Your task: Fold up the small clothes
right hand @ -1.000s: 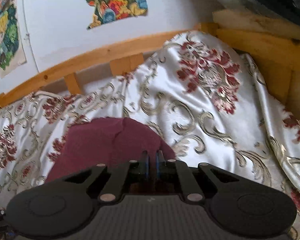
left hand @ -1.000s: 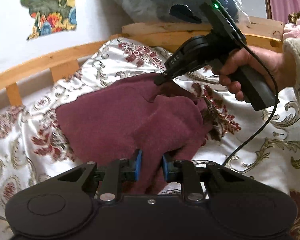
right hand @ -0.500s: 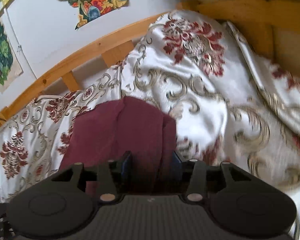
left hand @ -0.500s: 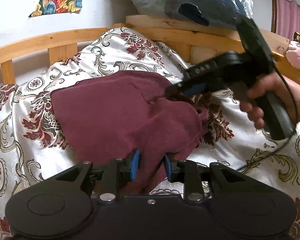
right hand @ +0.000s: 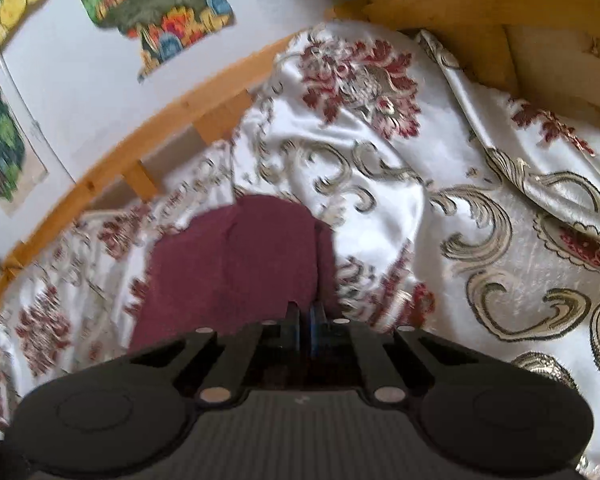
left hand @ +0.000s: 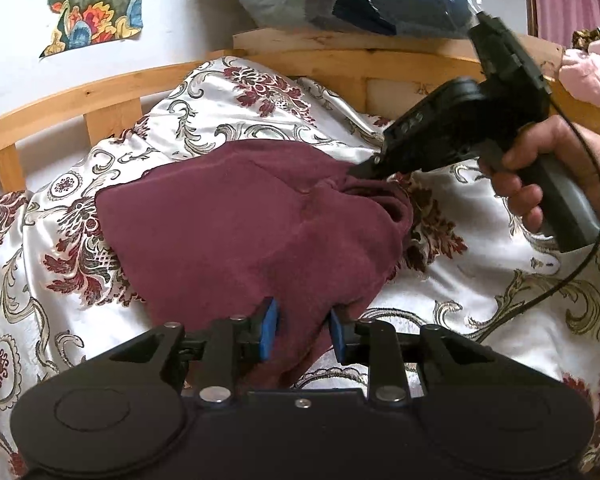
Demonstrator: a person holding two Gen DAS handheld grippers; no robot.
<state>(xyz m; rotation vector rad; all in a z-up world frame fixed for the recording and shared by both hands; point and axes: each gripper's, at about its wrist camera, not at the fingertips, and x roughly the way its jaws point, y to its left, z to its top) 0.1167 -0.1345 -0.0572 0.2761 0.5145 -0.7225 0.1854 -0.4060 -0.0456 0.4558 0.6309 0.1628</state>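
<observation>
A: Looking along the left tongs (left hand: 300, 330), where does the maroon garment (left hand: 236, 224) lie?

B: Spread on the bed's floral cover (left hand: 480, 280), running away from those tongs toward the wooden headboard (left hand: 100, 96). Its near edge sits between the blue pads (left hand: 269, 328), which stand apart with cloth bunched in the gap. Whether they truly pinch it, I cannot tell.

A: And the right tongs (left hand: 364, 170)?

B: In the left view their tip meets the garment's far right corner, where the fabric puckers. In the right view the right tongs (right hand: 305, 322) are pressed nearly together, with maroon cloth directly ahead and beneath, so I judge them clenched on that corner.

A: So which way does the long axis run?

B: Roughly from the near edge at the left tongs up and left across the bed. The two grips sit on one side of the cloth, near and far.

A: Which hand is nearer the fold line?

B: The right hand (left hand: 540, 172), I'd judge; carrying its corner across toward the left side looks like the likely fold, with the left tongs anchoring the near edge.
</observation>
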